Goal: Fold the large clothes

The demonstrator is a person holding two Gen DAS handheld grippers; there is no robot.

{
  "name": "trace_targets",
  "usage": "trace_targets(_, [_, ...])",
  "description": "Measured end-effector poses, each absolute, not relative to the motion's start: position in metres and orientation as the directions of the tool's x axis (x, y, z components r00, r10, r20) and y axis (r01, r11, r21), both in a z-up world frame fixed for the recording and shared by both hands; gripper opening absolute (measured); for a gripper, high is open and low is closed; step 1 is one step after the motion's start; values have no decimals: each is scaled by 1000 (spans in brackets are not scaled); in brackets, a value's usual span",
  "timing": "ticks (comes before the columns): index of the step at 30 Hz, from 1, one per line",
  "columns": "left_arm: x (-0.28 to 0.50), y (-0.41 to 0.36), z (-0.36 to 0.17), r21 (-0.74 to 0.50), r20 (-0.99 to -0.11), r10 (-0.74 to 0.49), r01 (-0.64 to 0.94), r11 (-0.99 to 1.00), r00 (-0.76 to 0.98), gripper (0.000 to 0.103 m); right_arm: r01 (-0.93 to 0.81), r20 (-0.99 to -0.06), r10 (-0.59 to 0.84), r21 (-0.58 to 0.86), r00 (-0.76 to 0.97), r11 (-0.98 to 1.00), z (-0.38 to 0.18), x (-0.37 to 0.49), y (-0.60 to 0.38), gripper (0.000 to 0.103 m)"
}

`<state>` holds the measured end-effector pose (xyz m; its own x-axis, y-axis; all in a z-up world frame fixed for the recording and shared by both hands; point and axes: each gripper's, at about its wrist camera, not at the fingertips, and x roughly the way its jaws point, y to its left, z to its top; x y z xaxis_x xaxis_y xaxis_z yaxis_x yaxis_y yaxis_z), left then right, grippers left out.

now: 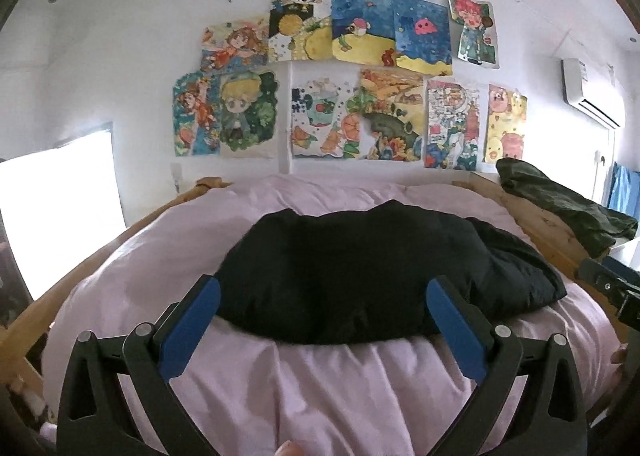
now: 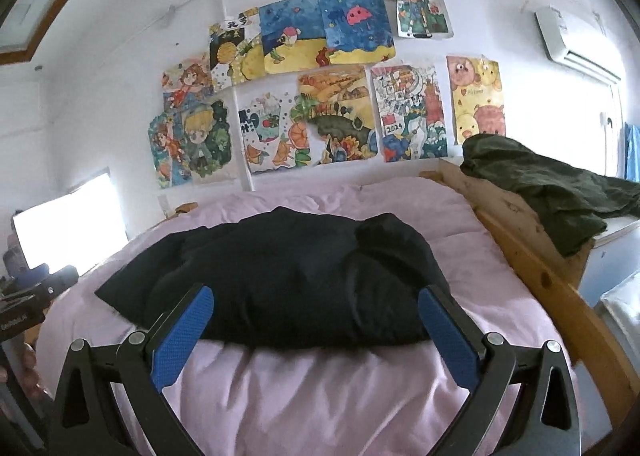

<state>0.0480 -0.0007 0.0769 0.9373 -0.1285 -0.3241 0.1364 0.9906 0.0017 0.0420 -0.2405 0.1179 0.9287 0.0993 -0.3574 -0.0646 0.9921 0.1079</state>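
— Both sets of fingers: what state, and what do they hold?

— Left gripper (image 1: 323,292) and right gripper (image 2: 316,302) are spread wide and grip nothing. Each hangs above the pink bedsheet (image 1: 320,396), near the front edge of the black garment (image 1: 352,272).

— Where does the garment lie?

— On the middle of the bed, bunched into a thick folded mass. Its near edge runs straight across between the blue pads. In the right wrist view one flat corner (image 2: 116,292) sticks out to the left.

— How much open room is around it?

— Bare sheet shows in front, behind and on both sides. The wooden bed frame (image 2: 532,268) bounds the right side, with a dark green garment (image 2: 540,183) draped over it. The wall with drawings (image 2: 320,95) closes the far end.
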Motion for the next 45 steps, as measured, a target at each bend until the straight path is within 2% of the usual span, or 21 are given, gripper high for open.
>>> trace_targets(10, [18,5,58,31,-301,-86,100,994,950,101,-67,-392,71,24,917,997,97,11,-212,103])
trace_targets(19, [6,-6,34,67,-345,-108,139,988,933,101,-82,-418,85,25,905,996,83,-3,-198,103])
trace_targets(23, [8,-7,29,70,-357,-100,134,989,929,101,-86,-407,70,-22,911,996,81,-4,-191,103])
trace_targets(45, [9,-7,23,77,-360,-101,137,988,928,101,-61,-432,54,-3,900,998,71,6,-199,103])
